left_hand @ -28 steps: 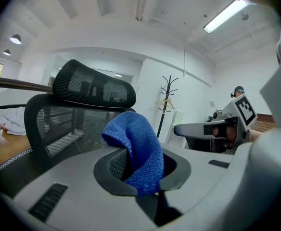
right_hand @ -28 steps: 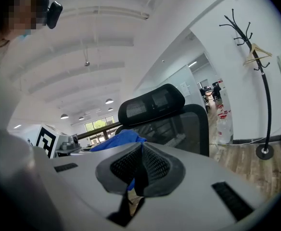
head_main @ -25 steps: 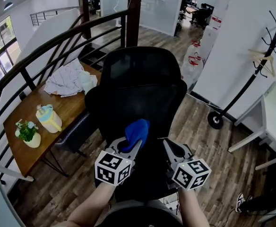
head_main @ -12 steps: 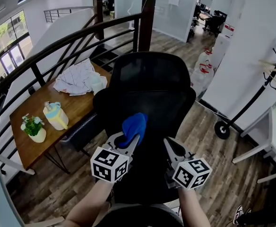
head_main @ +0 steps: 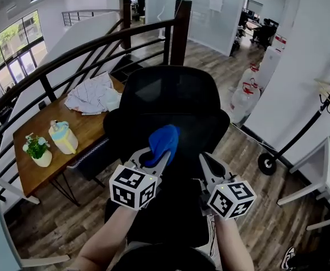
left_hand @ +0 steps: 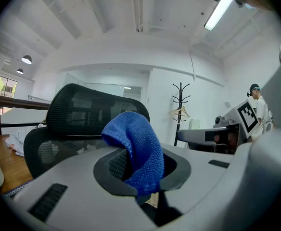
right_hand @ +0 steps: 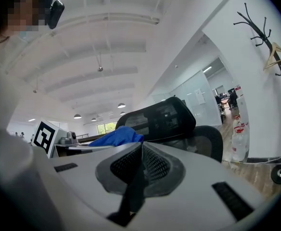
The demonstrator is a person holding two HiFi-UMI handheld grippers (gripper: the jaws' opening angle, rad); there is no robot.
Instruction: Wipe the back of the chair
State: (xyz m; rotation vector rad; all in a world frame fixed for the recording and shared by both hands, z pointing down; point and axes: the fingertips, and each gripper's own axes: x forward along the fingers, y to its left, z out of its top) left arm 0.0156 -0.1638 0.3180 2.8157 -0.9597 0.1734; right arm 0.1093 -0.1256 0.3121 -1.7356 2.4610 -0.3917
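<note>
Chair back (head_main: 170, 120): black mesh in a rigid frame, with a headrest on top, straight ahead of us and just beyond both grippers. We judge the mesh gives a little under pressure while the frame is stiff. The chair probably swivels or rolls if pushed hard, so light strokes, or steady it at the frame edge.

Blue cloth (head_main: 163, 143): soft, light and floppy, pinched at one bunched end with the rest folded over the jaw tips. Best held by that bunch so the loose part does the wiping. It lies over the upper backrest in the head view; we cannot tell whether it touches.

Left gripper (head_main: 152, 161): jaws clamped on the blue cloth. Right gripper (head_main: 207, 164): jaws closed together, nothing between them, just beside the left.

Counts: one chair, one blue cloth, two grippers. To the left, one wooden table (head_main: 83, 134) with one potted plant (head_main: 36, 150), one jug (head_main: 63, 138) and one heap of white fabric (head_main: 94, 95). One coat stand (head_main: 300, 129) to the right.
</note>
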